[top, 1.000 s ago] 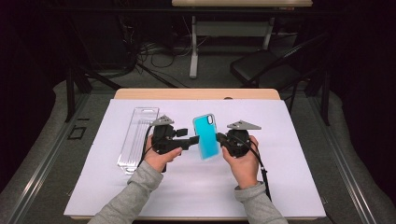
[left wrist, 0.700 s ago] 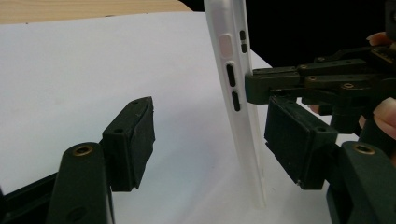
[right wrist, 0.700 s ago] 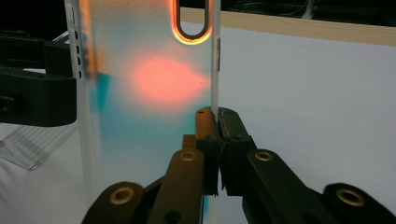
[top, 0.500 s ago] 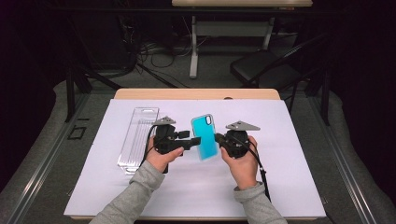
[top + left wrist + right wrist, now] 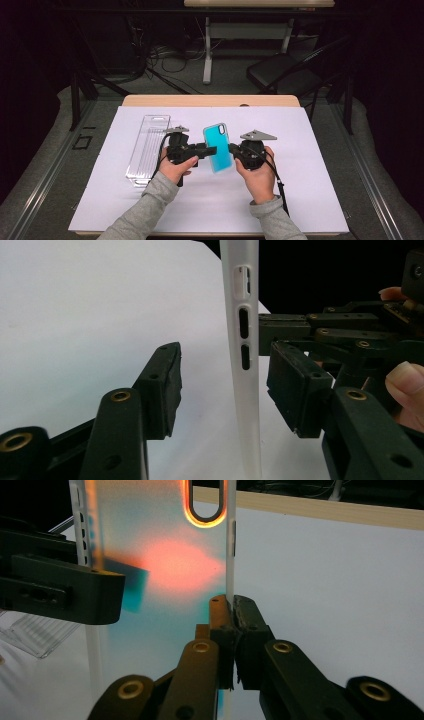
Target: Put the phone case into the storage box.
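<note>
Upright, teal translucent phone case (image 5: 218, 148), white-rimmed, clamped by right tongs (image 5: 231, 611); left tongs (image 5: 220, 382) closing, unclamped.

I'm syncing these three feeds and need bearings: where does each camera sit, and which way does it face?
High view: above the table, looking forward and down; forearms, left gripper, right gripper, phone case.
Left gripper view: along its jaws, astride the case's edge, not yet pressing.
Right gripper view: its jaws clamp the case.
All share the case.

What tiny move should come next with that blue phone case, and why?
Probably finish closing the left tool on the phone case. Its jaws have just been closing, yet gaps remain on both sides of the case's edge, while the right tool already pinches the opposite edge.
</note>
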### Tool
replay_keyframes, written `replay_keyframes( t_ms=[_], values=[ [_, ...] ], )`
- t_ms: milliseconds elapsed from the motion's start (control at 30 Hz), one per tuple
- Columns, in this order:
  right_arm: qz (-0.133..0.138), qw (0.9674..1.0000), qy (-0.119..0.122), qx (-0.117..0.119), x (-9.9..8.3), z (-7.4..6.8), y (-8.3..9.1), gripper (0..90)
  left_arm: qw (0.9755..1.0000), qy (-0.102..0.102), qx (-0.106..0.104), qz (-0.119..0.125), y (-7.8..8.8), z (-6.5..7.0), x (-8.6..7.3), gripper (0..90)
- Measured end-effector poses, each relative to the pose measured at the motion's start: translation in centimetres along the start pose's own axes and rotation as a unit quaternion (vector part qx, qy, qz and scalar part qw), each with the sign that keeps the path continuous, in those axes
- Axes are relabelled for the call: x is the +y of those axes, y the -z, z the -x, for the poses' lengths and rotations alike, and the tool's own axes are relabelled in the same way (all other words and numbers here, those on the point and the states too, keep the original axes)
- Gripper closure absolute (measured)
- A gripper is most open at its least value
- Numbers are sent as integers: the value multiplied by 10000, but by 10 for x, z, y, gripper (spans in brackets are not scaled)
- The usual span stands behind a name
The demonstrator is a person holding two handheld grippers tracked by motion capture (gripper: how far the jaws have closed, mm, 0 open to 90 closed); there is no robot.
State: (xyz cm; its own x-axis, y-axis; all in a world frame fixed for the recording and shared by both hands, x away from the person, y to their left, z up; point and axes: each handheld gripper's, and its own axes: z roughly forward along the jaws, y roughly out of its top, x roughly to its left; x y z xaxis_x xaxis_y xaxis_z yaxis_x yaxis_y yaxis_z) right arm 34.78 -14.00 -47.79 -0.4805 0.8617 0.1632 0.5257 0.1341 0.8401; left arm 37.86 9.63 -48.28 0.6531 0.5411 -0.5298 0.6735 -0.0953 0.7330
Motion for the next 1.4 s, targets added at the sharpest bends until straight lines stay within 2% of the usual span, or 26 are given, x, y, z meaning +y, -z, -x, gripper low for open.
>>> replay_keyframes(
  t_ms=[467, 733, 867, 967, 1400],
  values=[
    [-15, 10000, -12, 24, 0, 0, -1, 879, 10000, -4, -59, 73, 3, -2, 0, 649],
    [-24, 10000, 5, 33, -1, 0, -2, 878, 9999, 12, -113, 16, 3, -3, 0, 711],
    [-27, 10000, 12, 37, -1, -1, -2, 879, 9999, 29, -149, 1, 3, -3, 0, 727],
    [-17, 10000, 10, 40, -1, -1, -2, 879, 9997, 160, -190, -32, 2, -3, -1, 725],
    [-38, 10000, 22, 36, -1, -2, -2, 878, 9996, 191, -218, -5, 3, -3, -2, 786]
  ],
)
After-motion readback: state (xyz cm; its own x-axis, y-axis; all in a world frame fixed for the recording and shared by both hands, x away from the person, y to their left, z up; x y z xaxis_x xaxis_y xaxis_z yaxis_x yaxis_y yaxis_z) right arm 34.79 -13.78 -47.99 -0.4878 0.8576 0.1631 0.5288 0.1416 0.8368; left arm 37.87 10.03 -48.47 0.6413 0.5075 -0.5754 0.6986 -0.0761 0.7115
